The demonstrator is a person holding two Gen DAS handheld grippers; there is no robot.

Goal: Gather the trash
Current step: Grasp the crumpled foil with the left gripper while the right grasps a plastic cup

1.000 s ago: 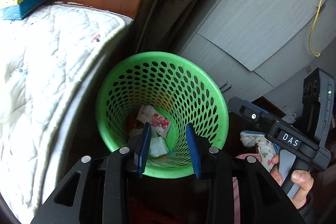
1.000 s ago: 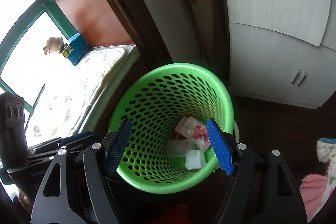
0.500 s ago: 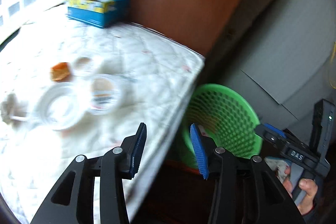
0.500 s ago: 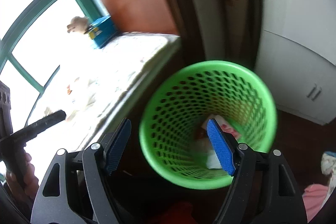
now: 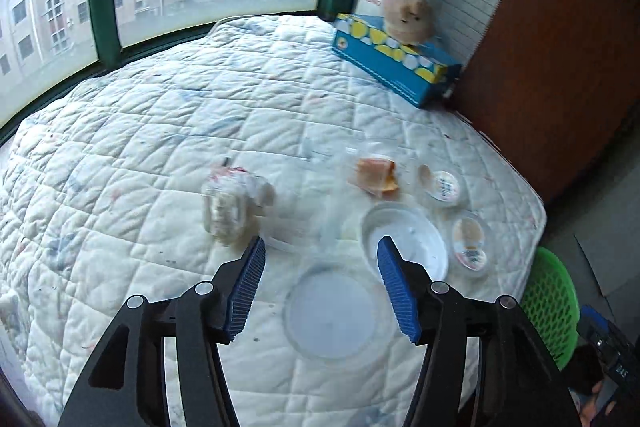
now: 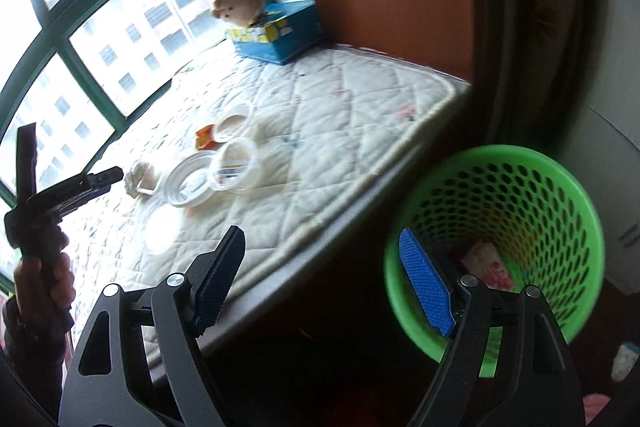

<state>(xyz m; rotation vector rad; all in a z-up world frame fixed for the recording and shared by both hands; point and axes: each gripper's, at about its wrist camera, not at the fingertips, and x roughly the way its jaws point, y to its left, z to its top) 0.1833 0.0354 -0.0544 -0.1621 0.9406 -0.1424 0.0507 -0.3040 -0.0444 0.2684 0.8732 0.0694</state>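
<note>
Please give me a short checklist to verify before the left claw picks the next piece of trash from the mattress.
1. Left claw open and empty: ok.
2. Flat clear lid lies between its fingers: ok.
3. Right claw open, holding nothing: ok.
4. Green basket upright beside the mattress, opening free: ok.
5. Basket has room left: ok, only a few wrappers at the bottom.
6. Lid free of the white bowl: cannot tell, blurred.

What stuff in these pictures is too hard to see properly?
- Green basket: left wrist view, cut off behind the mattress corner and the gripper arm.
- Trash in the basket: right wrist view, mostly hidden by the basket wall and the right gripper.
- Crumpled wrapper: left wrist view, motion-blurred, print unreadable.
- Cup labels: too small and blurred.
</note>
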